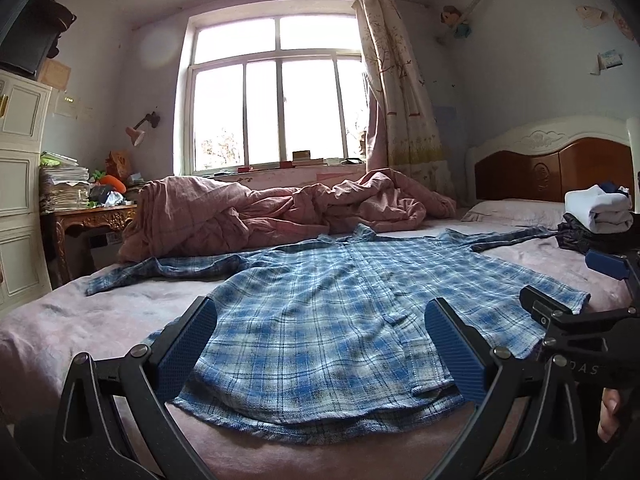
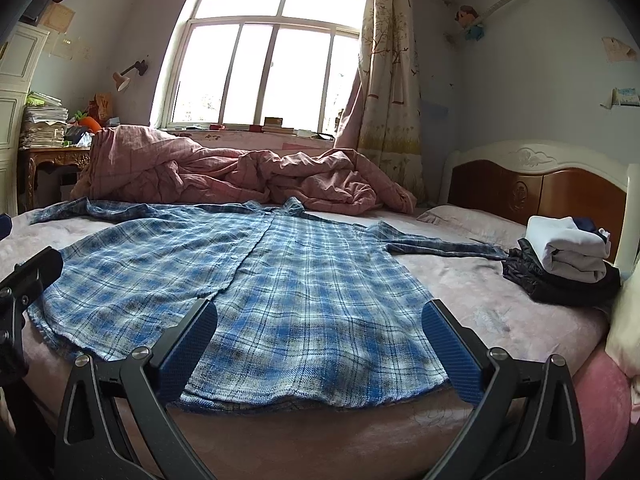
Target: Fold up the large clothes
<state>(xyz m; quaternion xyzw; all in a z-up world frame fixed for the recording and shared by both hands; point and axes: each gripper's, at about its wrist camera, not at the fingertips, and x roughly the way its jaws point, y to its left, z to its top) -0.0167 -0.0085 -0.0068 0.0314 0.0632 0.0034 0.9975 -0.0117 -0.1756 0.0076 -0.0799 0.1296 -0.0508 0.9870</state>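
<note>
Blue plaid flannel is lying spread flat on the pink bed [image 1: 80,320]: the shirt [image 1: 320,320] is resting front up, buttoned, its collar pointing toward the window [image 1: 276,92] and its sleeves stretching out to both sides. The left gripper [image 1: 320,344] is hovering over the hem nearest the cameras, its claw gaping wide and gripping nothing. The right gripper [image 2: 320,340] is hovering beside it over the same hem, also spread wide with nothing between its blue pads [image 2: 452,352]. A rumpled pink quilt [image 2: 224,176] is lying beyond the collar. Folded clothes [image 2: 568,264] are sitting stacked near the headboard [image 2: 536,188], just past the end of one sleeve.
</note>
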